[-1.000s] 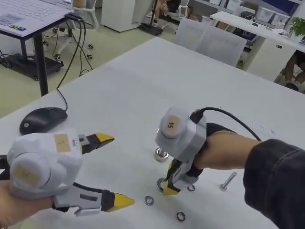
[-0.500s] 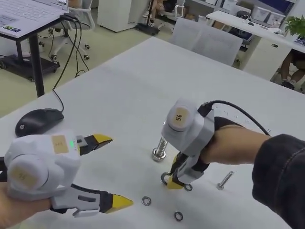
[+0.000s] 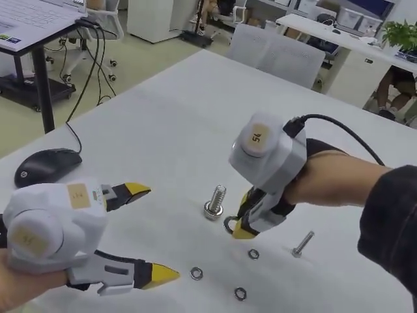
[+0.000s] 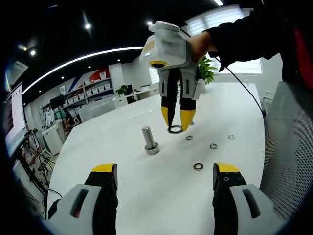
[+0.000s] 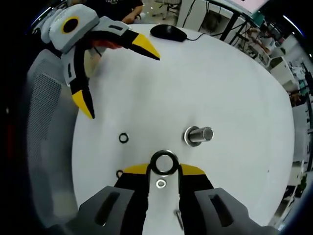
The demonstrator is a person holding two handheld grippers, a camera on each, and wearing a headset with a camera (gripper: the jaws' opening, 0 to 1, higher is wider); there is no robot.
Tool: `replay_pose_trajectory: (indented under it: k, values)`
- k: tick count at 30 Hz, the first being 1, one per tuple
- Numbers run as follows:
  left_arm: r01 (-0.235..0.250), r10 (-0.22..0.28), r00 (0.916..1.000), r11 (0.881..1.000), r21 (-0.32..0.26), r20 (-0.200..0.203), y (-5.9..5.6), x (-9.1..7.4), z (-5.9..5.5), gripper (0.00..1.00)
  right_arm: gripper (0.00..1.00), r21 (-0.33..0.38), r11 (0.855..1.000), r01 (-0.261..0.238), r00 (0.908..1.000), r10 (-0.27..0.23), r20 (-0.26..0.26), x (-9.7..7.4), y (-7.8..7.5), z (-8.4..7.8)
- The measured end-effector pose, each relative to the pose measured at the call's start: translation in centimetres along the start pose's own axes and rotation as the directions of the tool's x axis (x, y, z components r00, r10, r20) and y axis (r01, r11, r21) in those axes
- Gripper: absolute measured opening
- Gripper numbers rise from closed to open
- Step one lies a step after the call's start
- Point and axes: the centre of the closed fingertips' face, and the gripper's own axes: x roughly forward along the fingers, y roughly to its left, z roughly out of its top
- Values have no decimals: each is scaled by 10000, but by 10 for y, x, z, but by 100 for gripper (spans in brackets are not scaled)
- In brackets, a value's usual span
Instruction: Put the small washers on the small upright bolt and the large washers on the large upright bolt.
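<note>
- The right gripper's yellow-tipped fingers are clamped on a large washer. They pinch it by its rim, with the ring's hole open to the right gripper view.
- In the left gripper view, that washer hangs at the tips of the right gripper, which points down at the tabletop.
- The large bolt stands upright on its head, threads up. The held washer is just beside it and apart from it, not over its tip.
- The left gripper's fingers are wide apart with nothing between them. It hovers near the person's side of the tabletop, well apart from the bolt.
- Loose washers lie flat and scattered on the tabletop in front of the bolt. One small one shows below the right gripper, between its fingers.
- A small bolt lies on its side to the right of the right gripper, not upright.
- A dark mouse sits on the far left of the tabletop, its cable running off the edge.
</note>
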Motion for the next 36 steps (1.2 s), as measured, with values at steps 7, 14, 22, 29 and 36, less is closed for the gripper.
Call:
replay_pose_trajectory:
  k: [7,14,22,29,36]
  values:
    - [-43,43,10000,10000,10,33,2,1,0,80,23,-96,9997,228,9997,-227,89,-12,-10,6]
    - [-98,98,9999,10000,-18,47,4,1,-1,79,23,-165,9988,453,9986,-448,298,-22,-21,14]
    - [-104,104,9999,9999,-33,35,3,2,-1,79,23,-309,9977,604,9972,-590,455,-29,-28,24]
    - [-118,118,9999,9999,-77,-14,3,2,-2,79,23,-482,9969,622,9971,-599,462,-27,-37,33]
    - [-117,116,9999,9999,-118,-51,4,2,-4,79,23,-544,9973,494,9979,-470,456,-22,-42,40]
